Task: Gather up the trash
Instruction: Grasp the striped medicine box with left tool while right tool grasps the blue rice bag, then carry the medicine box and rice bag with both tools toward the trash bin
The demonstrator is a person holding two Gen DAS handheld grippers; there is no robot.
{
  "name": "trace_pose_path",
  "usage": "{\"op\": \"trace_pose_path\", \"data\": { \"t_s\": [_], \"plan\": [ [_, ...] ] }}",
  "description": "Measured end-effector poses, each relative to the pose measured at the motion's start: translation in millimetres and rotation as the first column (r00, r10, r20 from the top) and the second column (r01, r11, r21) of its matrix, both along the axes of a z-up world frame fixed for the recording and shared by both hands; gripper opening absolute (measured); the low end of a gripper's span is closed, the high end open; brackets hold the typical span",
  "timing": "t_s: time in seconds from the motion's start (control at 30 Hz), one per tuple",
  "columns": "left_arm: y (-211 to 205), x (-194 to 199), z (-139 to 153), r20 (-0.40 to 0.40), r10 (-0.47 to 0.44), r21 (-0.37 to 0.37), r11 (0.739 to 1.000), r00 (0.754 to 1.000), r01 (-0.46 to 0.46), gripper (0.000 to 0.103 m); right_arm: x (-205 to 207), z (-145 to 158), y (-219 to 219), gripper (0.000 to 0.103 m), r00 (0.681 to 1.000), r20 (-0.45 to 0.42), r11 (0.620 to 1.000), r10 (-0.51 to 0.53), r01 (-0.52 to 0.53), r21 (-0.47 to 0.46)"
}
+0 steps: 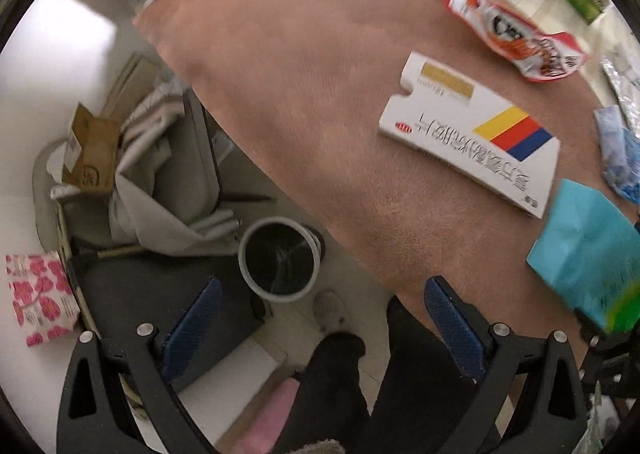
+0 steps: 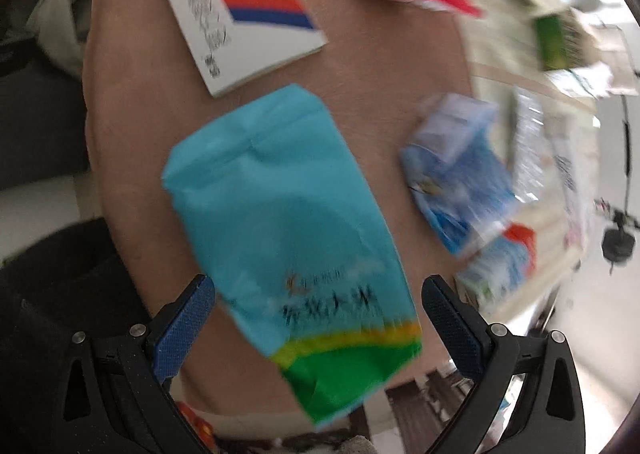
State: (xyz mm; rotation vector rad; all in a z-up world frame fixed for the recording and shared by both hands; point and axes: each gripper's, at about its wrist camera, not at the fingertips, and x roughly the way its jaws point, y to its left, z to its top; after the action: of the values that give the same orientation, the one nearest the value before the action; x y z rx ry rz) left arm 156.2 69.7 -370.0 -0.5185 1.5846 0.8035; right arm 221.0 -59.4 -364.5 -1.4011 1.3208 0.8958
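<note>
Trash lies scattered over your round brown table (image 1: pixel 304 66). From the left wrist view, your left gripper (image 1: pixel 320 318) hangs wide open and empty past the table edge, above the round white-rimmed bin with a black liner (image 1: pixel 279 258) on the floor. A flat white carton with yellow, red and blue stripes (image 1: pixel 472 134) and a crumpled red-and-white snack wrapper (image 1: pixel 516 34) wait on the tabletop.

From the right wrist view, your right gripper (image 2: pixel 318 312) is spread wide with nothing gripped, and the turquoise packet with a green and yellow end (image 2: pixel 288 222) sits between its fingers, overhanging the table rim. Lower until the pads flank the packet's body, then close squarely, since the picture is blurred and the packet could slip off the edge
</note>
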Motion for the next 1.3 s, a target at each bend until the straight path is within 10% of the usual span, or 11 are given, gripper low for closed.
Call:
{"op": "trace_pose_path", "data": {
  "t_s": [0.27,0.53,0.73,0.93,1.03,1.13,1.2,1.3],
  "plan": [
    [4.8,19.1,-13.0,-0.026,0.049,-0.044,0.998,0.998,-0.05,0.103,17.2,-36.5,-1.1,0.09,0.989,-0.113,0.995,-0.098,0.095,-0.033],
    [16.7,50.7,-10.1,0.038,0.12,-0.133,0.985,0.992,-0.114,0.103,57.0,-13.6,-20.0,0.076,0.883,-0.276,0.907,-0.38,0.414,0.074],
    [45.4,73.7,-27.1,0.07,0.384,-0.34,0.877,0.921,-0.34,0.103,117.2,33.4,-42.6,0.076,0.763,-0.308,0.742,-0.568,0.637,0.209],
    [81.2,86.7,-56.7,-0.012,0.615,-0.388,0.724,0.788,-0.571,0.101,194.0,39.2,-39.4,0.076,0.616,-0.281,0.558,-0.736,0.787,0.265],
    [90.1,89.1,-58.4,-0.024,0.591,-0.336,0.755,0.806,-0.563,0.085,213.4,52.7,-39.2,0.076,0.587,-0.294,0.523,-0.755,0.808,0.269],
    [83.4,104.4,-46.0,-0.009,0.425,-0.28,0.868,0.905,-0.41,0.084,219.2,60.0,-48.9,0.076,0.578,-0.313,0.514,-0.753,0.815,0.269],
    [67.6,119.3,-36.1,0.017,0.178,-0.244,0.955,0.984,-0.168,0.084,204.9,63.2,-54.5,0.076,0.569,-0.334,0.507,-0.752,0.822,0.258],
    [33.3,124.9,-23.8,0.007,-0.204,-0.151,0.968,0.979,0.202,0.084,184.9,60.8,-64.0,0.076,0.555,-0.368,0.502,-0.746,0.832,0.237]
  ]
}}
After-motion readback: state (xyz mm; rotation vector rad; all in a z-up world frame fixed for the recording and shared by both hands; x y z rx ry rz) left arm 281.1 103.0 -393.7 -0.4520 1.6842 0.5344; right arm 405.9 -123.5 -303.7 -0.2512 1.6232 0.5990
